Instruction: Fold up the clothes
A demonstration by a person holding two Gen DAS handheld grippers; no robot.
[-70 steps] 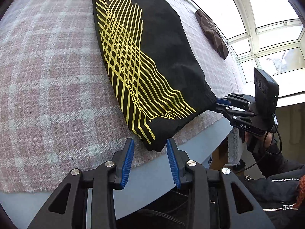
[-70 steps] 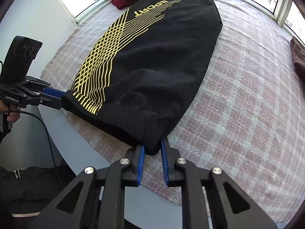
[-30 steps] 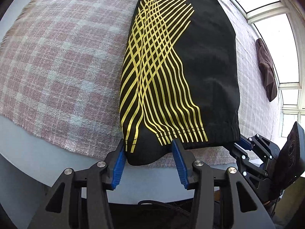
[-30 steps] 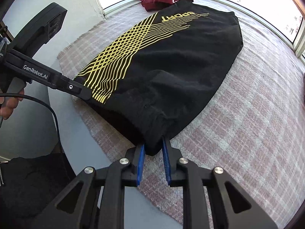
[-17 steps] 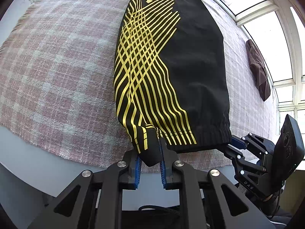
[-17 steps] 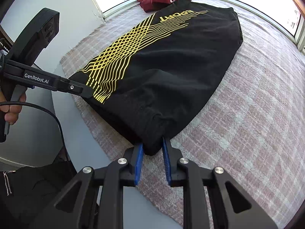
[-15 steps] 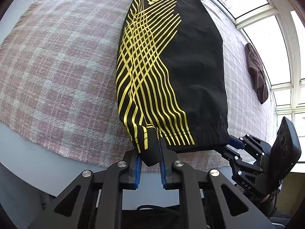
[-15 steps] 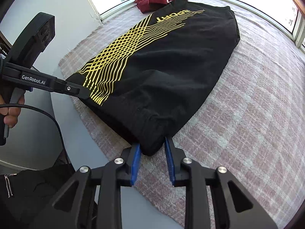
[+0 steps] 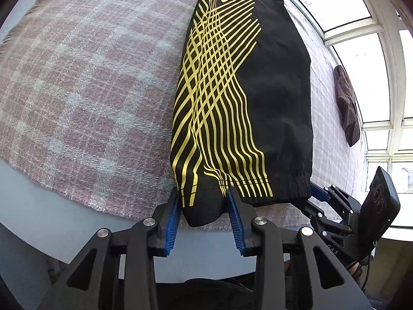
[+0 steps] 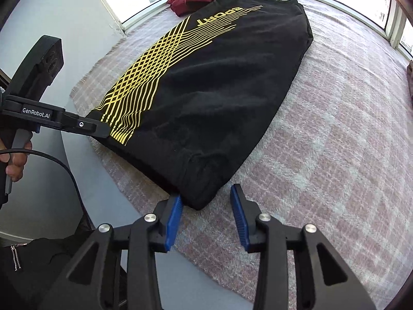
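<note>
Left tool [image 9: 204, 217]: jaws opening, near-left hem corner of black garment [image 9: 245, 103] seen between pads, grip slackening. Right tool [image 10: 207, 215]: jaws opening, pads parted, near-right hem corner just ahead, not pressed. Garment laid flat on plaid cloth [image 10: 335, 142] over desk [image 9: 64, 219]; long axis directed away from both tools, hem nearest, "SPORT" print farthest.

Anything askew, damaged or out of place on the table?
Only slightly: the black SPORT garment has its near left hem corner overhanging the plaid cloth's edge, puckered between the opening left gripper. No damage visible.
</note>
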